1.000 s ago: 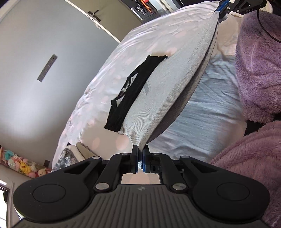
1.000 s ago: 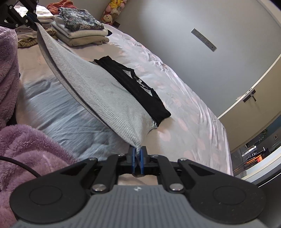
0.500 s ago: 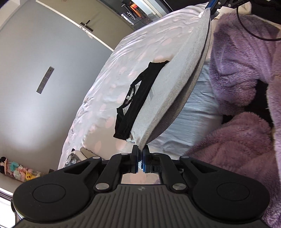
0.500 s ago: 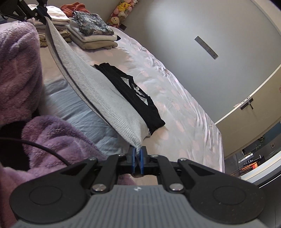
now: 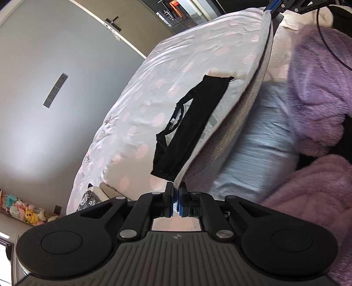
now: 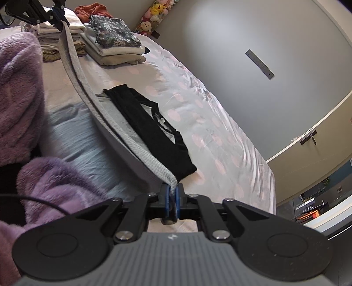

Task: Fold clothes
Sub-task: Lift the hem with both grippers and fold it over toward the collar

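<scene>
A grey knit garment (image 5: 233,110) hangs stretched between my two grippers above the bed. My left gripper (image 5: 175,199) is shut on one corner of it. My right gripper (image 6: 172,201) is shut on the other corner; it also shows far off in the left wrist view (image 5: 271,6). The left gripper shows at the top left of the right wrist view (image 6: 58,16). The grey garment (image 6: 92,96) runs as a taut band between them. Its black part (image 5: 189,123) lies on the bed, also seen in the right wrist view (image 6: 151,129).
The bed has a pale sheet with pink dots (image 5: 140,105). A stack of folded clothes (image 6: 112,44) sits at the bed's far end. Purple fleece sleeves (image 5: 316,88) are close by. Plush toys (image 6: 154,13) line the wall.
Both grippers have risen and pulled back toward me with the grey garment, which hangs steeper and shows its edge. Both stay shut on it.
</scene>
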Motion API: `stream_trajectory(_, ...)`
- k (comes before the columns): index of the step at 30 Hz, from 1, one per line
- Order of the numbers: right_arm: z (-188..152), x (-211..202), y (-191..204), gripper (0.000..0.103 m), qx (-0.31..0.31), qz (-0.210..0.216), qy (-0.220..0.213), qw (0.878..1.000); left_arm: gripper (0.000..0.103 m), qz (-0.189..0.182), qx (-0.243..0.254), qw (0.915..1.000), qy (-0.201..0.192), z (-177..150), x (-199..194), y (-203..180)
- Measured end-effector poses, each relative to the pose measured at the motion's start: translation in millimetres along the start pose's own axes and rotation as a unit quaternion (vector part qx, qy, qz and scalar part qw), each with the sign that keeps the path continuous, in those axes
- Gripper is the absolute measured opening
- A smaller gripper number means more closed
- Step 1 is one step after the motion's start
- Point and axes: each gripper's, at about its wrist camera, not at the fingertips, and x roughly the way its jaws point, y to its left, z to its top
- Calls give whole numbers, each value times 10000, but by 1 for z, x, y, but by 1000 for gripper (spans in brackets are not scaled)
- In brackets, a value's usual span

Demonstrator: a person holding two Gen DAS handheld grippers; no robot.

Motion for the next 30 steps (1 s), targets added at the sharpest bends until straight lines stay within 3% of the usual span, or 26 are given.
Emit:
stream_trajectory(6,24,58,-33,7,78,-59,-6,10000,3,43,-249,9996,86,12,58,41)
stream_trajectory(16,57,192,-81,7,327,-73,98,9994,3,-116,-823,9964,190,21,172,105)
stream_trajectory(23,70,301,-104,7,482,211,338,9980,3,-386,-911,9942,428,20,265,133)
stream_trajectory(30,61,404,-109,7,910,591,714,9915,3,-779,-1226,9871,676,6,351,142)
